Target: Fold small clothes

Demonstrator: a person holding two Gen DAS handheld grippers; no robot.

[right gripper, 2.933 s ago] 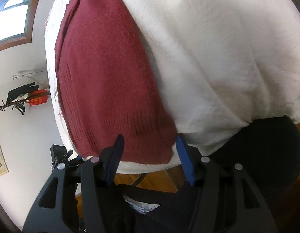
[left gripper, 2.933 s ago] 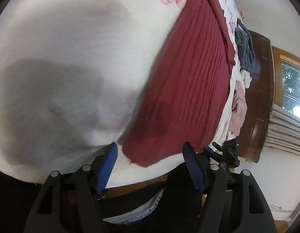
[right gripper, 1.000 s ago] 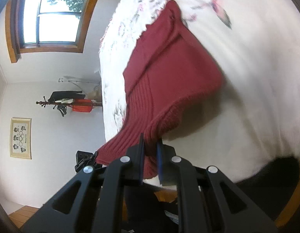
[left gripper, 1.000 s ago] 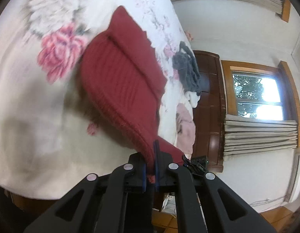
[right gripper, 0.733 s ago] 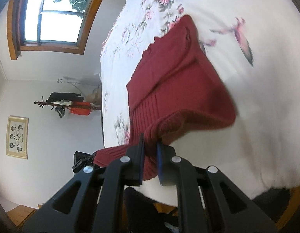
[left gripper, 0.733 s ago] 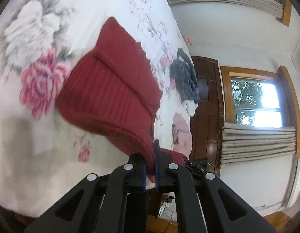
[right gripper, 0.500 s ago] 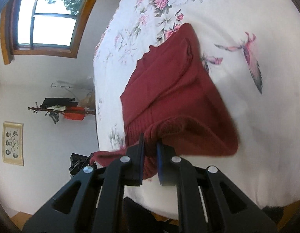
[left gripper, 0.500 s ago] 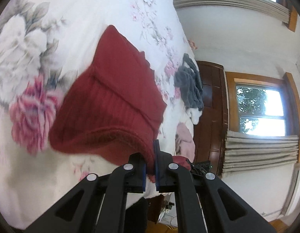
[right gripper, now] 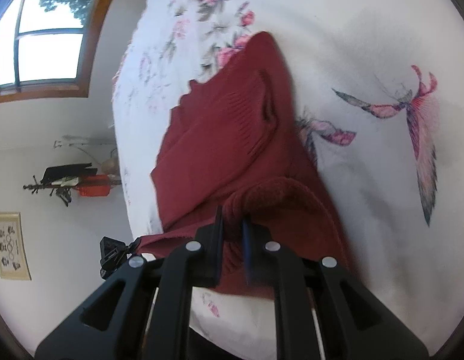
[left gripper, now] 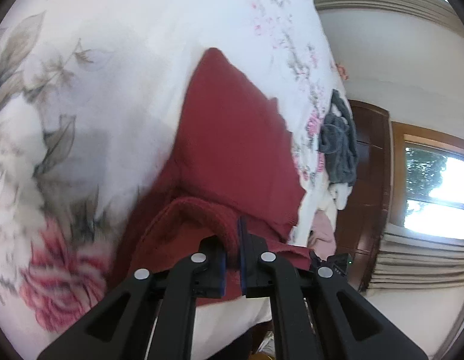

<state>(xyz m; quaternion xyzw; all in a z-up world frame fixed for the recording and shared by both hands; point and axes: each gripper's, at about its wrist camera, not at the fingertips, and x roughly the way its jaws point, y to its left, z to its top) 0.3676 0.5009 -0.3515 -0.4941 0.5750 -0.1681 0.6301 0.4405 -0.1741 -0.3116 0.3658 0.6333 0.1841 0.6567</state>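
The sweater [left gripper: 232,150] lies on the bed [left gripper: 127,60], its near edge lifted and curled back over the rest. The left claw [left gripper: 231,252] is clamped on that edge at one end, the right claw [right gripper: 233,240] at the other. Beyond the sweater, by the bed's far edge, sits a heap of clothes [left gripper: 340,141]. A window [right gripper: 43,33] and a coat rack [right gripper: 70,183] stand past the bed.

Red sweater [left gripper: 232,150] hem hides both claws' fingertips; bedspread [left gripper: 97,90] blurred.

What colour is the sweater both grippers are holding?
Dark red; the sweater shows best in the right wrist view.
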